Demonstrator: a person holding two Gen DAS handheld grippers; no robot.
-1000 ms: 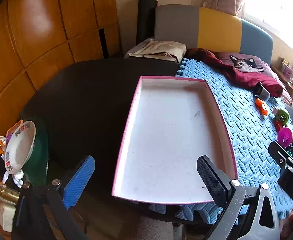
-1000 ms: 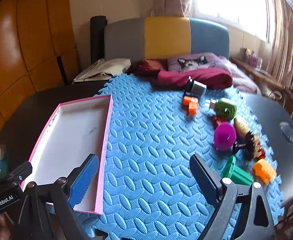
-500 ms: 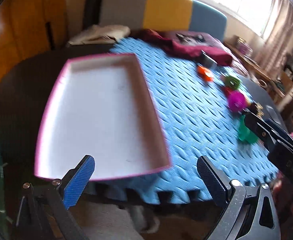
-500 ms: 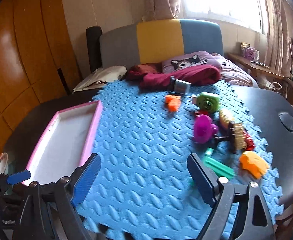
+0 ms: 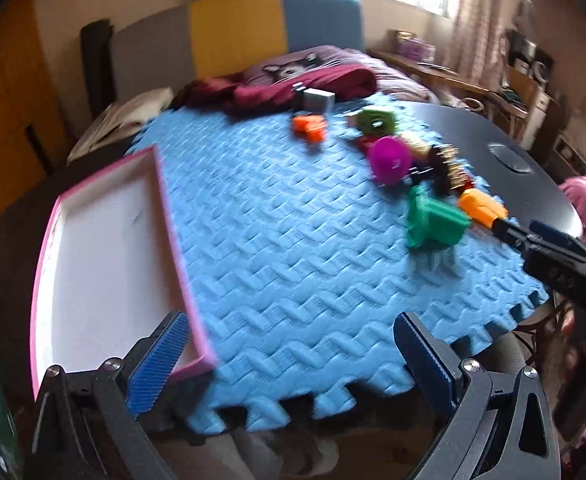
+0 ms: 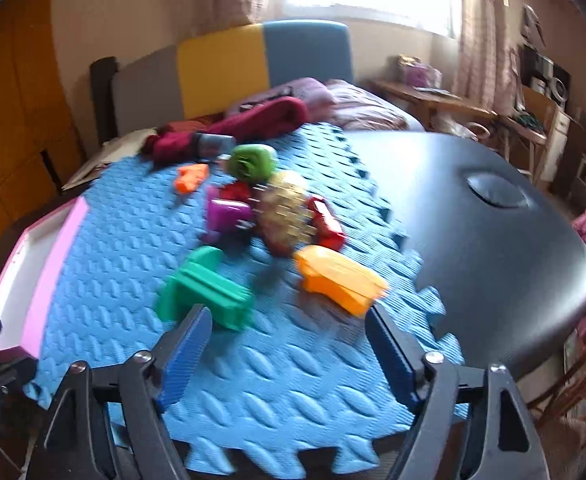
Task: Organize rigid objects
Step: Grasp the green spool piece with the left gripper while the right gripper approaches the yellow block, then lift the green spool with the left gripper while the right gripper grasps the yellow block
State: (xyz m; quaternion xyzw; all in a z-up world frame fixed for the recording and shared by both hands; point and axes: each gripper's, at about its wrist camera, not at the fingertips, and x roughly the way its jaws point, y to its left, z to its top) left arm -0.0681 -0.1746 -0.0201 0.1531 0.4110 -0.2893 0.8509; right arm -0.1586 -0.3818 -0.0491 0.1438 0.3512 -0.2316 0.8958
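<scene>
On the blue foam mat [image 5: 285, 248] nothing has yet been sorted: every toy lies loose in a cluster toward the far right side, and the pink-rimmed tray [image 5: 161, 184] at the mat's left edge shows only its bare white floor. So the task looks to be at its very start, with all the picking and placing left to do.

The cluster holds a green block [image 6: 205, 284] and an orange block [image 6: 339, 280] nearest the right gripper [image 6: 287, 344], then a magenta piece [image 6: 227, 212], a yellowish spiky ball [image 6: 285, 208], a red piece [image 6: 327, 220], a second small orange piece [image 6: 191, 176], a green round toy [image 6: 251, 162] and a grey box [image 6: 213, 144] by the maroon cloth [image 6: 261, 120].

The right gripper's jaws have just been closing a little, yet stand well apart with nothing between them; the green and orange blocks lie just beyond its tips. The left gripper [image 5: 289, 354] hangs wide open and empty over the mat's near edge, beside the tray's corner.
</scene>
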